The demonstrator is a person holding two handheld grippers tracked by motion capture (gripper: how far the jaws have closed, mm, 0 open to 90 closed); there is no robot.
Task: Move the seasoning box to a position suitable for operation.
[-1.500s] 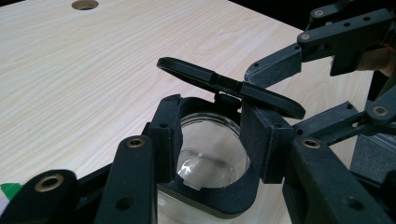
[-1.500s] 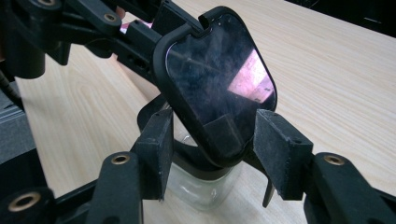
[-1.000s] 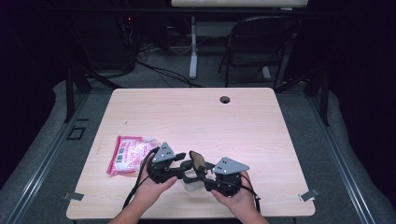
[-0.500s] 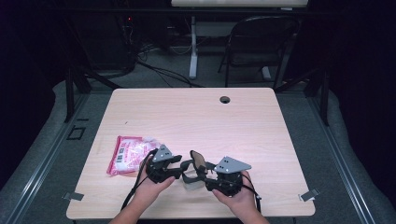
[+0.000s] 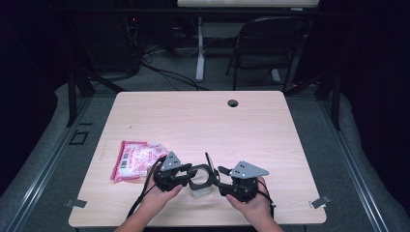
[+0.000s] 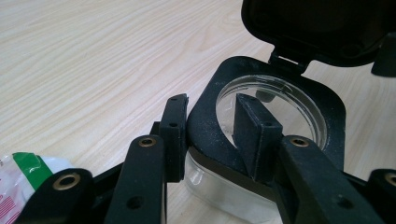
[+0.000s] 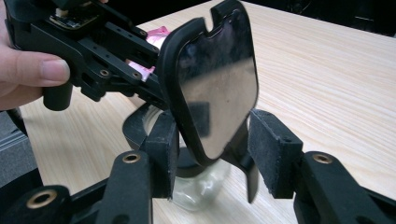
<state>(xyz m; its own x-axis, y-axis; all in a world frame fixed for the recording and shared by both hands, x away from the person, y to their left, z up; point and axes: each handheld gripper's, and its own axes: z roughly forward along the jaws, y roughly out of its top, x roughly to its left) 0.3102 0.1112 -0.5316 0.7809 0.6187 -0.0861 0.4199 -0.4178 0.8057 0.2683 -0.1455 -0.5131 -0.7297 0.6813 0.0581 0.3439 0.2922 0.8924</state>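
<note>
Two grippers work one clear jar w/ black collar & hinged lid. Left gripper: fingers narrowing, straddling collar wall. Right gripper: fingers wide, flanking upright lid, not pinching. Steady collar before pressing lid; candy bag lies outside left fingers on desk.

A lidded jar stands near the table's front edge, a packet to its left.

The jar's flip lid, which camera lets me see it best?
The right gripper view: the black flip lid stands upright and close, its shiny inner face toward the camera. The left gripper view catches the lid's lower part above the jar's black rim. In the high view it is a small dark flap.
</note>
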